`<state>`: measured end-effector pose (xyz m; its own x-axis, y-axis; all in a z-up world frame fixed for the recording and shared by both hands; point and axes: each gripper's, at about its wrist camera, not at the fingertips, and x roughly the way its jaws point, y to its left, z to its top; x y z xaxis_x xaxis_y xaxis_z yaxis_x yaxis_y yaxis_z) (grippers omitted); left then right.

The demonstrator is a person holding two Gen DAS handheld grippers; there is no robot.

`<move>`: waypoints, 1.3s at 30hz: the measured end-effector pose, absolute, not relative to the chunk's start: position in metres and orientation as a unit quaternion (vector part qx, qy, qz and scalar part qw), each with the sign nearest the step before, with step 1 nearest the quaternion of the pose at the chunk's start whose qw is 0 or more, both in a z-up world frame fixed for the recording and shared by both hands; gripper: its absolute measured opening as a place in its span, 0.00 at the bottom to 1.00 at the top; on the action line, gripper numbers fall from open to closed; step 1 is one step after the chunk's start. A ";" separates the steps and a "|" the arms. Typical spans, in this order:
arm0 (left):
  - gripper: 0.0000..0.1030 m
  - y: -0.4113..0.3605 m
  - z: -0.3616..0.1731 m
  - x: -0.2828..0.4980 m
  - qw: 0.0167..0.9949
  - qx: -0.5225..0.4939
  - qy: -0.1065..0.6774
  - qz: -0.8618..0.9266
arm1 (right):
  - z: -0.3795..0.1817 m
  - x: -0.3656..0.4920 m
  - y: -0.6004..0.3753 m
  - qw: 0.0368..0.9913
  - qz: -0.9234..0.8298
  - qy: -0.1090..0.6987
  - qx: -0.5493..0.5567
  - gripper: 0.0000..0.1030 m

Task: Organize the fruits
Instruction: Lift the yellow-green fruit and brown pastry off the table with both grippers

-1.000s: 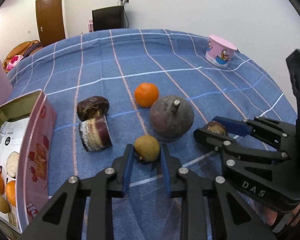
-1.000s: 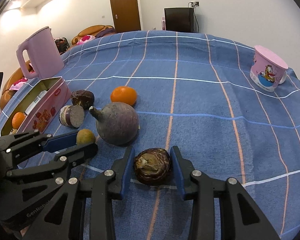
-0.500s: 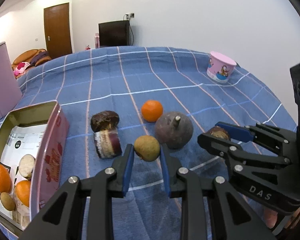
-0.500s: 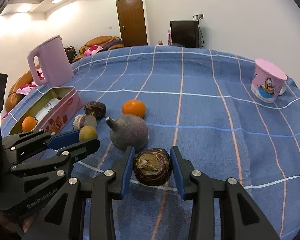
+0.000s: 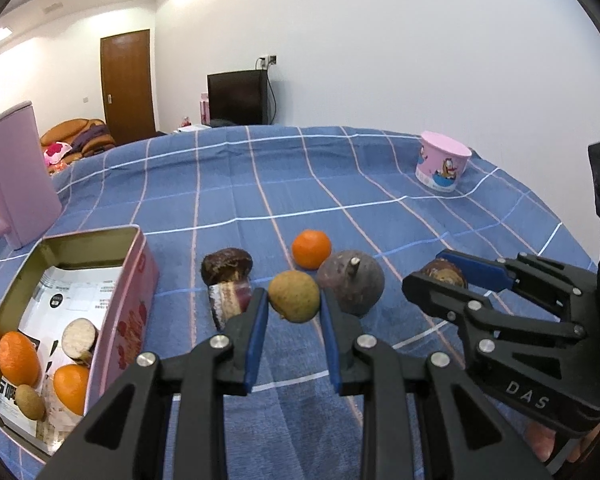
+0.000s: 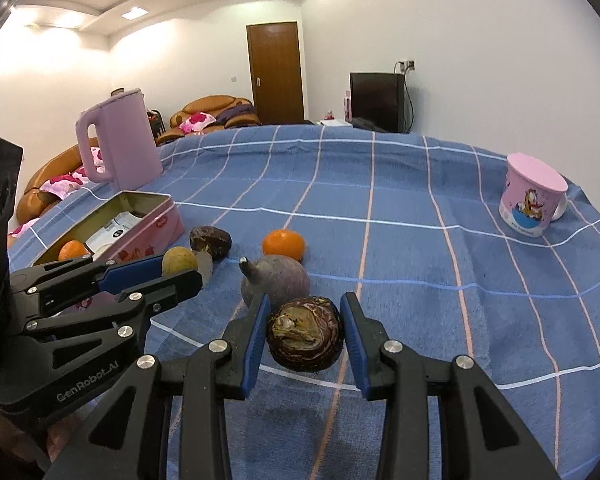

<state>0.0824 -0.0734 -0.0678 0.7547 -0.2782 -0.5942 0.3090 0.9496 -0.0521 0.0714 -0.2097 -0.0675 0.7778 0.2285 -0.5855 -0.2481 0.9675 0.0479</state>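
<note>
My left gripper is shut on a small tan round fruit and holds it above the blue cloth. My right gripper is shut on a dark brown mangosteen half, also lifted. On the cloth lie a large purple fruit with a stem, an orange, and a dark fruit cut in two. The pink tin at the left holds two oranges, a tan fruit and a cut piece.
A pink kettle stands behind the tin. A pink cartoon cup stands upside down at the far right. The table's far edge and a sofa lie beyond.
Both grippers have risen with their fruits, lifting them off the cloth. The views now tilt up and show more of the room.
</note>
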 end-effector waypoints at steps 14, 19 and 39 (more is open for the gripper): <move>0.27 -0.070 -0.062 0.073 0.948 0.022 0.285 -0.143 | -0.060 0.062 -0.209 0.953 0.126 0.274 -0.019 0.38; 0.27 -0.070 -0.060 0.071 0.951 0.024 0.275 -0.139 | -0.059 0.058 -0.209 0.956 0.127 0.263 -0.019 0.38; 0.27 -0.066 -0.054 0.059 0.963 0.025 0.240 -0.120 | -0.052 0.042 -0.210 0.968 0.125 0.215 -0.024 0.38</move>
<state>0.0588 -0.0664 -0.0543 0.8562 -0.2194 -0.4678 0.2436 0.9698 -0.0090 0.0416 -0.2097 -0.0516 0.8759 0.2314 -0.4233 -0.2523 0.9676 0.0067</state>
